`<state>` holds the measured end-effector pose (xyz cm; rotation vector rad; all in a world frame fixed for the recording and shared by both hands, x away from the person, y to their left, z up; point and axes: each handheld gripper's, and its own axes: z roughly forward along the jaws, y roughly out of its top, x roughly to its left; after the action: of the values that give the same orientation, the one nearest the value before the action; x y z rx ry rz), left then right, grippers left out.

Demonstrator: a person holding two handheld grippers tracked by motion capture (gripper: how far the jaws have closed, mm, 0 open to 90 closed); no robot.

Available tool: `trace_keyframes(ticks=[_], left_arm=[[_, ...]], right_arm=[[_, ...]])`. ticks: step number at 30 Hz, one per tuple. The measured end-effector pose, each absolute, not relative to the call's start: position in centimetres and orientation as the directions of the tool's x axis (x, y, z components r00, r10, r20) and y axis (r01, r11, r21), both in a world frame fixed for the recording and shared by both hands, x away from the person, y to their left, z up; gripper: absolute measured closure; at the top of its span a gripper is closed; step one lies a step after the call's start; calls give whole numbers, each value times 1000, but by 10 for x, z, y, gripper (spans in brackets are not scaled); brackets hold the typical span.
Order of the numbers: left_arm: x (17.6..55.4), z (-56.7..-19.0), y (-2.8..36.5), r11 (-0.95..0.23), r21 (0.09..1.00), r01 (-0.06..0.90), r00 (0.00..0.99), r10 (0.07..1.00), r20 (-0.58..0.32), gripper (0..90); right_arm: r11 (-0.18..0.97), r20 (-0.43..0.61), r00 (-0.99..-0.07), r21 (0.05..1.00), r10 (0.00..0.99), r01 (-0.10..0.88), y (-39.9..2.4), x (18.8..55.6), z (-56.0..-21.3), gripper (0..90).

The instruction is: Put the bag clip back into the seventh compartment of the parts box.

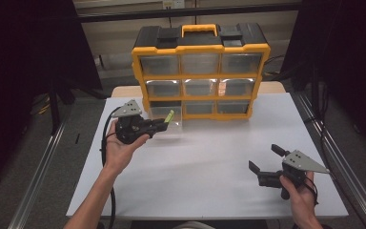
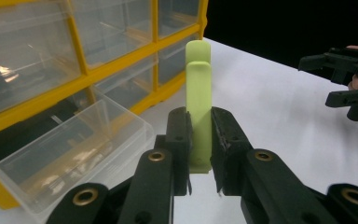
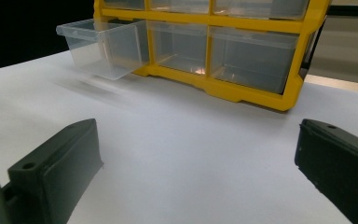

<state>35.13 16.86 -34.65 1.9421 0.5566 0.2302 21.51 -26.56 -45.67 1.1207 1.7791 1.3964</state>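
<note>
Your left gripper (image 1: 164, 123) is clamped on a pale green plastic piece (image 2: 198, 100); in the left gripper view its two black fingers (image 2: 179, 140) press on both sides of the lower part, and the rest of the piece stands out above them. In the high view the green piece (image 1: 169, 116) is in the air, just in front of the pulled-out clear drawer (image 1: 164, 114) at the bottom left of the yellow organizer (image 1: 200, 71). This drawer (image 2: 70, 154) is near your fingers, on the left side of the left gripper view. The organizer stands upright at the far side of the white surface (image 1: 209, 157). Your right gripper (image 1: 262, 160) is well apart from the organizer, low over the near right part of the surface, and its fingers (image 3: 58, 163) are spread wide with nothing between them.
</note>
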Motion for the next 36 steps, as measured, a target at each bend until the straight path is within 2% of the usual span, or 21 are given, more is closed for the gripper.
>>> trace_keyframes(ticks=[11,18,29,36], left_arm=[[363,-344,178,-342,891,298,867,487,-103,786],[370,-333,175,-377,876,302,859,507,-78,786],[397,-338,176,-395,847,357,828,553,-91,786],[410,-331,172,-418,826,378,828,552,-99,786]], right_arm=[[81,39,-452,967,891,243,-266,215,-457,0],[74,43,-442,967,896,245,-266,216,-457,0],[76,44,-449,966,892,246,-267,216,-457,0],[81,39,-454,967,890,242,-266,215,-457,0]])
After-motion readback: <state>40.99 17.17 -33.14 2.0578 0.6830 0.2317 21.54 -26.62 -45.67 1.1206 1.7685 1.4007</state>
